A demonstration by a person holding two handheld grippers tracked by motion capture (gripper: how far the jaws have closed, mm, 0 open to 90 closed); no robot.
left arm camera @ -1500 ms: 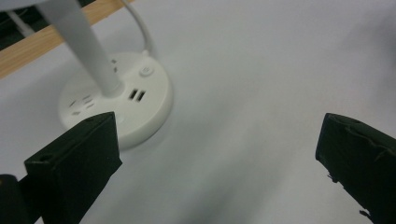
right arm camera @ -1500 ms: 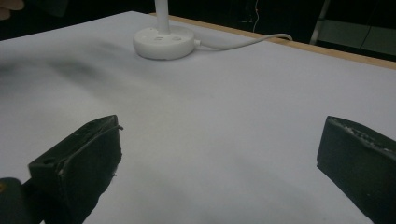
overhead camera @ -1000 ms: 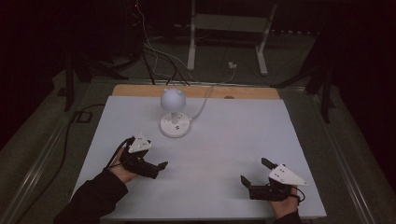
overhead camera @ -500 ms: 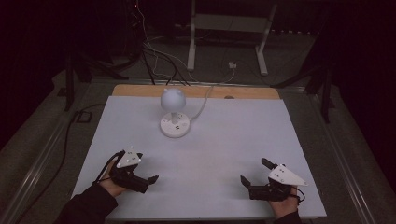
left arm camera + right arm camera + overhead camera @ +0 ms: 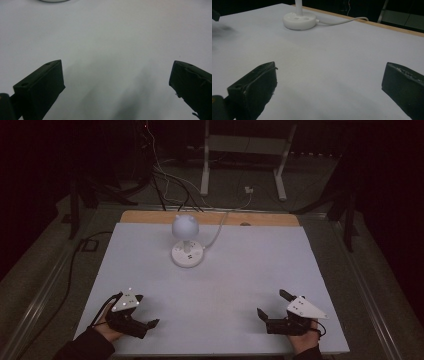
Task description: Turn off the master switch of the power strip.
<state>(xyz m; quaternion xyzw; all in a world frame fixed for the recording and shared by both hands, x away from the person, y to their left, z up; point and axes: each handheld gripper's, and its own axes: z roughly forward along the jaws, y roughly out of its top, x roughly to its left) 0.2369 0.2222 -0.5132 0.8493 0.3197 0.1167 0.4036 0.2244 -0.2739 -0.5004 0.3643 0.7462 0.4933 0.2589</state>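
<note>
White board covers the table nearly edge to edge, with a strip of bare wood showing along the far edge. From the high view I see a broad stretch of bare surface running from the middle down to the near edge.

I find the lamp next, a white globe on a short stem over a round base, standing left of centre toward the far edge; its cable trails off over the wooden strip. In my right gripper view the base sits well ahead and to the left, bare board between it and my jaws.

My left gripper rests low at the near left corner, close to the near edge, jaws spread wide with nothing between them. What I take for the rim of the lamp base just clips the top of my left gripper view, though it is too cropped to be sure.

My right gripper sits at the near right, inboard of the right edge, jaws likewise wide apart and holding nothing. Both lie well apart from the lamp.
</note>
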